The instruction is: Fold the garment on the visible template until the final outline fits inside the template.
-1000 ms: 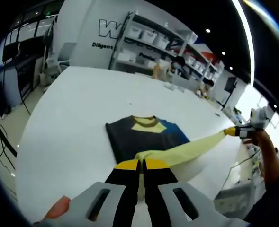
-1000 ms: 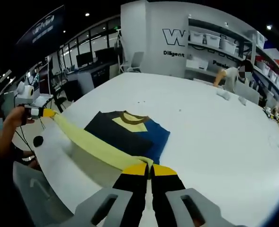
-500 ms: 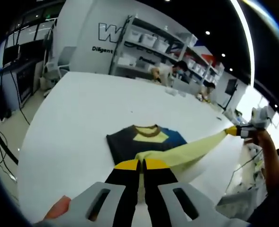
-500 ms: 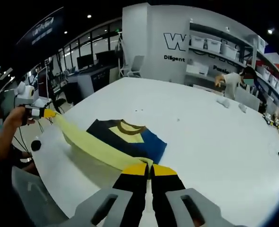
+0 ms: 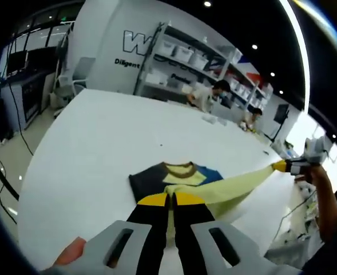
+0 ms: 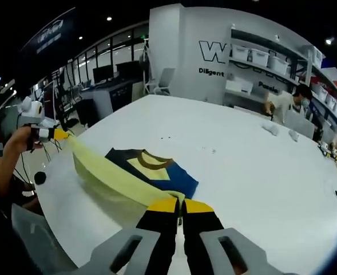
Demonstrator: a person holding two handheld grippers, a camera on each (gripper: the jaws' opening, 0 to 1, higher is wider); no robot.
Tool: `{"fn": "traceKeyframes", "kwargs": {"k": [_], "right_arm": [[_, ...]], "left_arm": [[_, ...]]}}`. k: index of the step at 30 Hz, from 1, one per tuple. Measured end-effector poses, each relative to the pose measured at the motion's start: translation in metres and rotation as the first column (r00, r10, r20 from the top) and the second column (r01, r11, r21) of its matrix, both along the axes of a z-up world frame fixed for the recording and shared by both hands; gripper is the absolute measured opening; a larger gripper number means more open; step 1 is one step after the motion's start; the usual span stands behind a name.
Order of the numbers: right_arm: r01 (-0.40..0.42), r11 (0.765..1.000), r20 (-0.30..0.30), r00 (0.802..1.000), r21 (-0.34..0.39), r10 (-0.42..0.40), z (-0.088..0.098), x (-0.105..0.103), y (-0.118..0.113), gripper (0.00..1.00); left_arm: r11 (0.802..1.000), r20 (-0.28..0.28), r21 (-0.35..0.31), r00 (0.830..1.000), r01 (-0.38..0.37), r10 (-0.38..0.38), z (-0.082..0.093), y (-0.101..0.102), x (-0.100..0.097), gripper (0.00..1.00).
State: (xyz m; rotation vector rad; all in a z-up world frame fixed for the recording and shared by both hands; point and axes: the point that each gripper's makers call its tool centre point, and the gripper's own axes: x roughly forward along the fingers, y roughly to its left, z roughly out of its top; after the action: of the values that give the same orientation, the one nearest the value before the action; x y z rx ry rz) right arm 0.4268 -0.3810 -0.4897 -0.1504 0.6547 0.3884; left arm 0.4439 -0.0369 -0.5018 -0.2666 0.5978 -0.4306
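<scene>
I count one garment [image 5: 182, 175] on the white table [image 5: 99, 132], partly folded near the table's near edge, with one pale yellow sleeve [image 6: 108, 177] stretched out. I hold two grippers: my left gripper [image 5: 169, 197] and my right gripper [image 6: 179, 201], each clamped on that sleeve's cloth. Beyond the far edge of the table I make out two people at the one shelving unit [image 5: 179, 54], and one grey chair [image 6: 163, 77].

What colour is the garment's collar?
Brown, on the collar of the garment; clearest in the right gripper view.
</scene>
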Motion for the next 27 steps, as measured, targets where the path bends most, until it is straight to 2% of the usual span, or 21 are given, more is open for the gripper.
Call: {"fn": "traceKeyframes", "kwargs": {"k": [27], "right_arm": [[-0.005,1.0,0.003,1.0,0.003,0.005,-0.006,0.064,-0.005,0.0]], "left_arm": [[0.999,0.012,-0.02,0.999,-0.036,0.037,-0.002,0.0,0.062,0.0]]}}
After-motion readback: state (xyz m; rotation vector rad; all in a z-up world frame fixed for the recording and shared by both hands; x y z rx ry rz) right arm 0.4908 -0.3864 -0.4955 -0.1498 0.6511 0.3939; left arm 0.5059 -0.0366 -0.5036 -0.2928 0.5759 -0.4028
